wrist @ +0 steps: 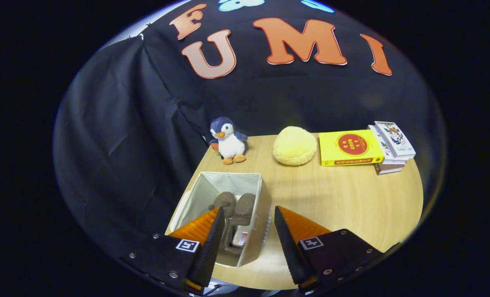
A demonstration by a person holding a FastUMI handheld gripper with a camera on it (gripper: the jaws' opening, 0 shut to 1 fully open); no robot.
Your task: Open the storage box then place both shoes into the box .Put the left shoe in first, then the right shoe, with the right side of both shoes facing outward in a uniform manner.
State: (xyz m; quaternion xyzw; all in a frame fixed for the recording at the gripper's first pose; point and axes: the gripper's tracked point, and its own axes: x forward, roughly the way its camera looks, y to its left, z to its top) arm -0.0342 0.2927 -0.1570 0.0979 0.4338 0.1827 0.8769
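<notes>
An open white fabric storage box (212,181) stands on the wooden table, lid off, just ahead of my fingers. Two brown fuzzy shoes (234,206) lie side by side inside it, toes pointing away from me. My gripper (248,214) hovers above the box's near right corner, open, with nothing between its fingers. The left finger overlaps the box's near left part and hides some of the shoes' heel ends; the right finger is over bare table beside the box's right wall.
Beyond the box a plush penguin (228,140) stands at the table's far left corner. A yellow round cushion (294,145) lies mid-back, and a yellow book (350,147) with a stack of books (393,144) sits at the back right. The table (343,198) is bare wood right of the box.
</notes>
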